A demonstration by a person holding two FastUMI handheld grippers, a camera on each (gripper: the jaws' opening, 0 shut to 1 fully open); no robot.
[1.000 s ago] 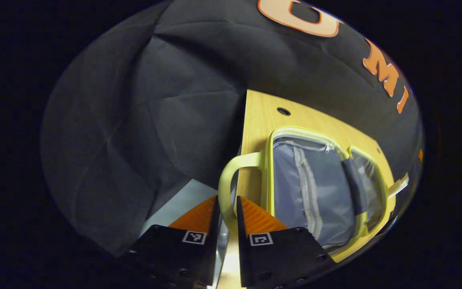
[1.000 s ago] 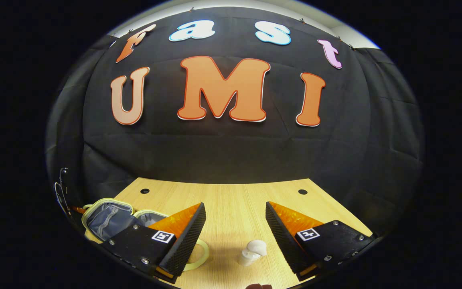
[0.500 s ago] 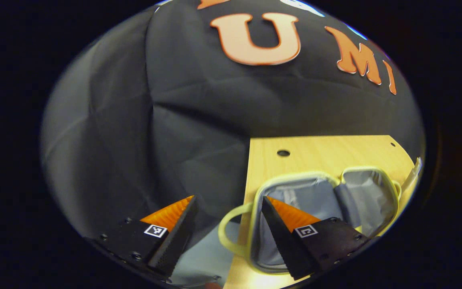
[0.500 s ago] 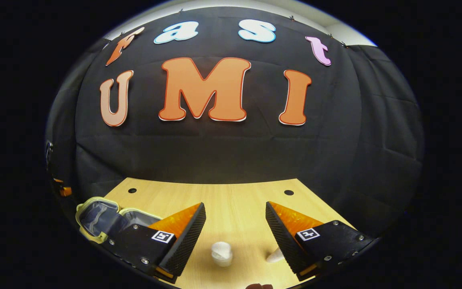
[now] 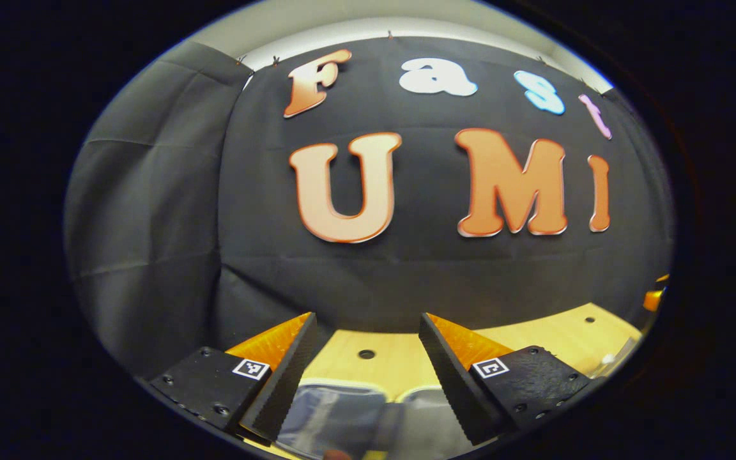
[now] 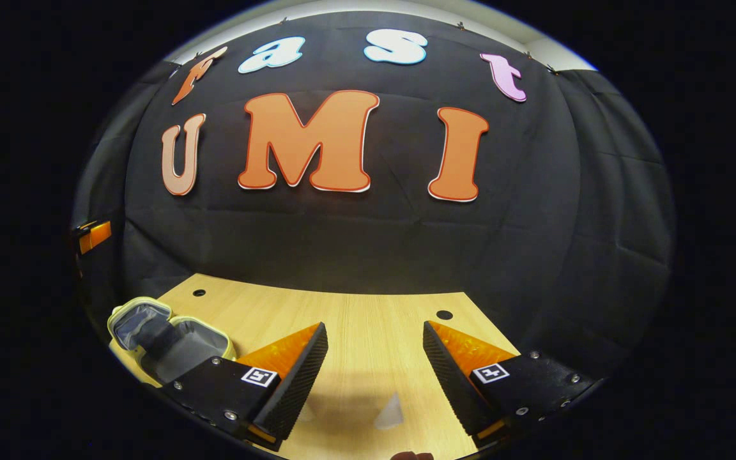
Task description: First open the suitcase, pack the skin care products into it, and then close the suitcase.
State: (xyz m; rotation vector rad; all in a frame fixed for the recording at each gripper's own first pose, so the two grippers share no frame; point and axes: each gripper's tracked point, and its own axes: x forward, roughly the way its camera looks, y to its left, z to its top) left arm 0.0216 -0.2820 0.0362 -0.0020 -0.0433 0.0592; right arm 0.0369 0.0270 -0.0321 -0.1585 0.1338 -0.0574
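Left gripper view, from left to right: one left gripper (image 5: 365,326) low in the scene, two fingers spread wide with nothing between them. Just below and between the fingers, one open suitcase (image 5: 355,418), small and pale yellow-green rimmed with grey lining, two halves lying flat side by side on one light wooden table (image 5: 534,335). Two round holes in the tabletop, one between the fingers, one far right. At the far right edge, a small part of another gripper (image 5: 654,295), too small to tell its state.

Right gripper view, from left to right: at the far left edge, the same other gripper as a small block. Below it, the one suitcase (image 6: 157,335) lying open on the table (image 6: 374,313), at the table's left corner, partly behind the left finger. Then one right gripper (image 6: 374,335), two fingers spread wide, holding nothing. On the table between and below the fingers, one small pale translucent skin care bottle (image 6: 391,412), blurred, apart from both fingers and well apart from the suitcase. Two round holes in the tabletop.
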